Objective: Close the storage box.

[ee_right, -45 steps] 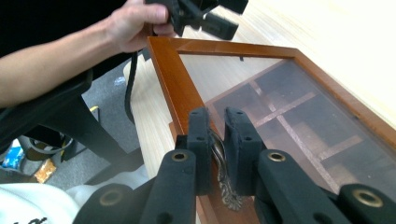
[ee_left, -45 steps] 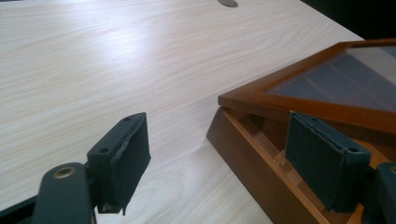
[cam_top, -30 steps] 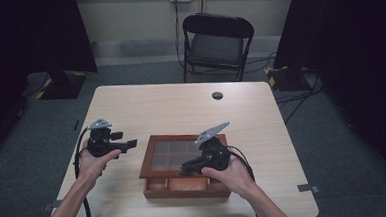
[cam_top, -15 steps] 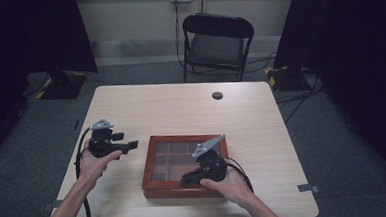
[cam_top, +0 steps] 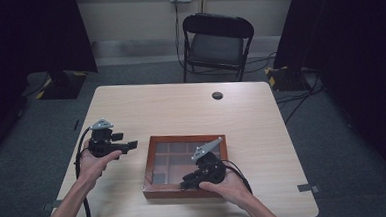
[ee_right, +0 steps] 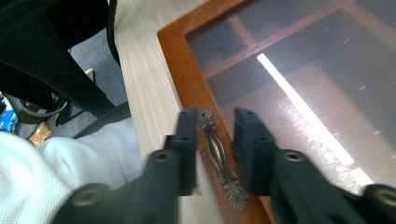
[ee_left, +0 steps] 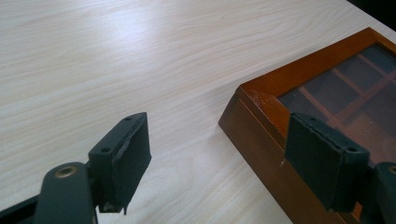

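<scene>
Item: wooden box (cam_top: 184, 165) with glass lid, near middle of the worktop (cam_top: 261, 115). High view: lid, raised a second ago, now lies shut; right gripper (cam_top: 190, 179) at its near edge. Left gripper view: left gripper (ee_left: 224, 158) wide, empty, left of box. Right gripper view: jaws just opened, flanking the brass handle (ee_right: 219, 156) (release apparently under way).

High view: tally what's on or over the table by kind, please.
Wooden glass-lid box: 1
Handheld grippers: 2, left gripper, right gripper
Black round cable port in the table: 1
Total: 4
</scene>
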### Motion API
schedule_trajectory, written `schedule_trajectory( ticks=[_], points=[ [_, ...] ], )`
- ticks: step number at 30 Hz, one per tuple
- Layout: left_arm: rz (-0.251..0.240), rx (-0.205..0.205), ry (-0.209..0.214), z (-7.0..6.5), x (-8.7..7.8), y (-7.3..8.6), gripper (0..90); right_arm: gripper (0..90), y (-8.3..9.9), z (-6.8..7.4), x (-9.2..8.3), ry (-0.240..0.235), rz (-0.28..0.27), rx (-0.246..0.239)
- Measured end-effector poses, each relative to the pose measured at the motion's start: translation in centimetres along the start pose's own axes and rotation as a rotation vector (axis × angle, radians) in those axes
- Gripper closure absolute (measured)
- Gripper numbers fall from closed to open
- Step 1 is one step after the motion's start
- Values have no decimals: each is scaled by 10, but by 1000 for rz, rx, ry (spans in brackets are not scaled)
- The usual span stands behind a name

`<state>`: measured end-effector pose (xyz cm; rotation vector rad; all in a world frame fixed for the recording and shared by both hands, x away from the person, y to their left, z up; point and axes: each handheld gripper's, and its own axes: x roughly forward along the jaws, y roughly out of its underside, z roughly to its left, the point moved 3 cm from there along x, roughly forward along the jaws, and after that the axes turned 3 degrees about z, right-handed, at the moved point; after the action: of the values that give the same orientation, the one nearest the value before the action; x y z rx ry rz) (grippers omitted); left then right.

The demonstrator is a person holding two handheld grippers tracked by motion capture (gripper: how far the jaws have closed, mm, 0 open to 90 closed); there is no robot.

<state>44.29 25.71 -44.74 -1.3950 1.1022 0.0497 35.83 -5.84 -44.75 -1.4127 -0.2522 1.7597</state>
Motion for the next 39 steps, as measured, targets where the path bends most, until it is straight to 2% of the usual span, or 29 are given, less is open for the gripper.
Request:
schedule_trajectory(
  ticks=[2, 3, 4, 6, 7, 9, 10, 13, 14, 15, 16, 17, 18, 19, 21, 22, 24, 26, 27, 28, 29, 30, 33, 34, 35, 36, 37, 38, 39],
  points=[
    [2, 2, -5, 1, 0, 0, 220, 588, -3, -3, -7, 26, -26, 13],
    [3, -5, -5, 1, 0, 0, 220, 562, -5, -5, -14, 42, -56, 26],
    [17, -9, -8, 0, 2, -1, 215, 505, -7, -11, -25, 80, -90, 51],
    [19, -4, -17, -1, 2, -2, 216, 414, -8, -19, -38, 141, -101, 88],
    [20, -6, -19, -2, 2, -2, 215, 400, -7, -25, -46, 163, -103, 111],
    [46, 22, -24, -2, 2, 0, 216, 343, -2, -35, -62, 203, -153, 149],
    [46, 22, -24, -2, 2, 0, 215, 343, -2, -35, -62, 203, -153, 149],
    [58, 20, -45, 2, 0, 4, 212, 270, 9, -54, -85, 310, -193, 206],
    [69, 16, -54, 5, 0, 8, 211, 238, 20, -68, -97, 387, -214, 265],
    [69, 16, -54, 5, 0, 8, 211, 238, 20, -68, -97, 387, -214, 265],
    [79, 20, -56, 6, 1, 10, 211, 232, 27, -76, -102, 431, -219, 284],
    [91, 24, -63, 7, 2, 12, 211, 225, 34, -83, -106, 459, -220, 314],
    [108, 28, -61, 8, 5, 17, 210, 206, 50, -98, -110, 490, -218, 364],
    [108, 28, -61, 8, 5, 17, 209, 206, 50, -98, -110, 490, -218, 364],
    [131, 28, -65, 9, 9, 21, 209, 194, 65, -110, -112, 524, -209, 410],
    [145, 25, -82, 11, 13, 24, 207, 156, 79, -122, -110, 578, -179, 448],
    [165, 14, -96, 12, 18, 29, 212, 157, 90, -132, -106, 618, -130, 502],
    [179, 5, -87, 11, 22, 34, 216, 155, 98, -139, -101, 665, -92, 512],
    [179, 5, -87, 11, 22, 34, 216, 155, 98, -139, -101, 665, -92, 512],
    [192, 32, -98, 11, 25, 36, 210, 151, 103, -144, -99, 712, -60, 513],
    [192, 32, -98, 11, 25, 36, 208, 151, 103, -144, -99, 712, -60, 513],
    [191, 54, -123, 13, 28, 40, 208, 157, 107, -147, -95, 743, -41, 521],
    [199, 62, -144, 15, 30, 44, 202, 156, 110, -148, -92, 761, -28, 504],
    [214, 62, -177, 17, 32, 48, 202, 151, 113, -149, -89, 773, -20, 504],
    [223, 63, -192, 18, 34, 50, 202, 119, 115, -151, -87, 799, -21, 510],
    [209, 83, -198, 18, 36, 53, 184, 101, 116, -151, -86, 810, -40, 501],
    [209, 83, -198, 18, 36, 53, 147, 101, 116, -151, -86, 810, -40, 501],
    [202, 95, -198, 17, 37, 54, 147, 82, 118, -152, -85, 814, -56, 495],
    [195, 91, -194, 17, 38, 54, 135, 59, 119, -152, -83, 824, -79, 484]
  ],
)
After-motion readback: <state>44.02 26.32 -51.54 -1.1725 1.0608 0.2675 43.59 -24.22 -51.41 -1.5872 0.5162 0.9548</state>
